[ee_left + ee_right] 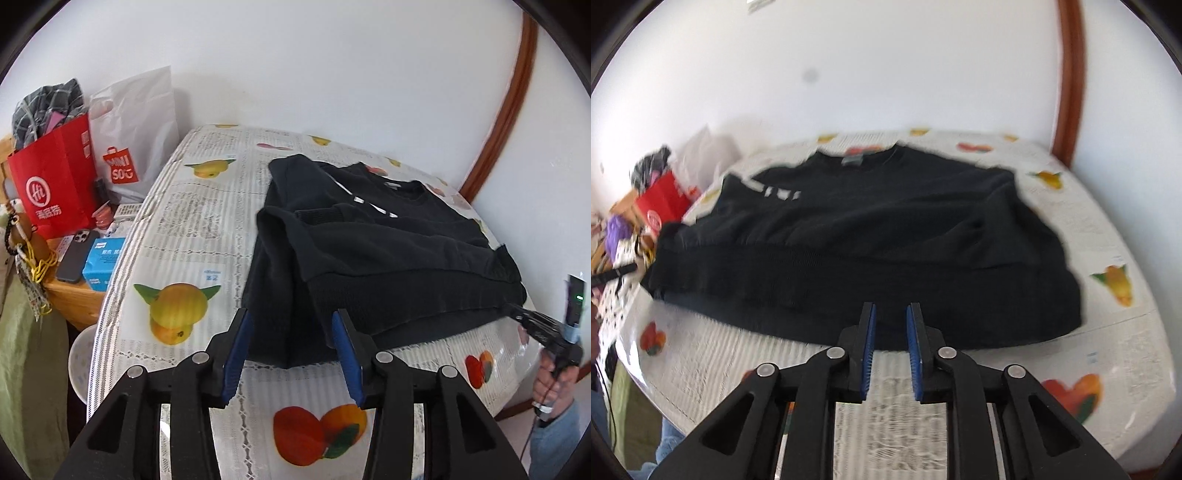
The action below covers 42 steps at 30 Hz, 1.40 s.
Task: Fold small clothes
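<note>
At six o'clock of the black sweatshirt (388,254), my left gripper (291,350) hangs open and empty, so I should pinch its hem squarely.

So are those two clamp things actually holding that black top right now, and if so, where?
Neither. The left gripper is open and the right gripper has a narrow empty gap; both hang just short of the black sweatshirt's hem.

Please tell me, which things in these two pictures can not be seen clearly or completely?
- Black sweatshirt, right wrist view: motion blur smears its white print and neck label.
- Same sweatshirt, left wrist view: one sleeve is folded over the chest, hiding most of the print.
- Red paper bag, left wrist view: its contents are only partly visible above the rim.
- Right tool, left wrist view: tips blurred at the hem.
</note>
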{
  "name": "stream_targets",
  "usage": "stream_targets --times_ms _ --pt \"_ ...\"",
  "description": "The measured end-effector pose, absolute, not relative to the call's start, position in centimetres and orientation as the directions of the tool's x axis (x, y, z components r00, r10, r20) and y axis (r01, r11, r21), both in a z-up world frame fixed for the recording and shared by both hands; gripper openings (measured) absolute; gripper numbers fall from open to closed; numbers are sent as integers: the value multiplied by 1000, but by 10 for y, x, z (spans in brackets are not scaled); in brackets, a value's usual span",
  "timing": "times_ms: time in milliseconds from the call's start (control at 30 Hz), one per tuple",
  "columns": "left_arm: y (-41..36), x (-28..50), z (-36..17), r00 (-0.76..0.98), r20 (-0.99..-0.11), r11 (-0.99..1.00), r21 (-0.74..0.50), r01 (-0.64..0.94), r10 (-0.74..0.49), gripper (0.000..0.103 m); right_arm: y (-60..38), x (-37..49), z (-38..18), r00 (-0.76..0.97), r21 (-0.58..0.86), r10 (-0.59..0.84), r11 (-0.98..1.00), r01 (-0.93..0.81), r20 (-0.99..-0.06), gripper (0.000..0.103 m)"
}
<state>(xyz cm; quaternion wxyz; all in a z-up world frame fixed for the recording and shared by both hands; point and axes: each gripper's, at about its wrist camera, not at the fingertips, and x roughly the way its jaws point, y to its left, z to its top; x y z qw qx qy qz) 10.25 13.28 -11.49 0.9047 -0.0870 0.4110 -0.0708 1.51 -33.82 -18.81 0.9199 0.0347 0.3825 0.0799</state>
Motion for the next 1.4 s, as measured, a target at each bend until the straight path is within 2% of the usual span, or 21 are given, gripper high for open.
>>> stream_targets --times_ms 167,200,300,433,767,1000,1100,1400 --pt "122 99 -112 634 -732 966 -227 121 -251 41 -337 30 -216 651 172 187 981 -87 -736 10" --pt "119 98 -113 630 -730 963 -231 138 -266 39 -337 31 -216 653 180 190 980 -84 -733 9" --pt "102 100 -118 590 -738 945 -253 207 -327 21 -340 32 -214 645 193 193 979 -72 -739 7" --pt "72 106 -137 515 -767 921 -273 277 -382 13 -339 30 -211 654 111 122 992 -59 -747 2" --pt "52 139 -167 481 -814 944 -251 212 -325 12 -337 33 -216 660 55 65 998 -36 -748 2" --pt "52 154 -150 476 -834 959 -211 191 -279 12 -344 48 -208 564 125 104 992 -2 -819 2" --pt "51 159 -142 507 -834 973 -144 181 -218 12 -346 52 -195 592 125 99 992 3 -800 2" --pt "64 184 -124 574 -780 969 -202 146 -249 12 -354 78 -174 669 134 93 991 10 -738 2"
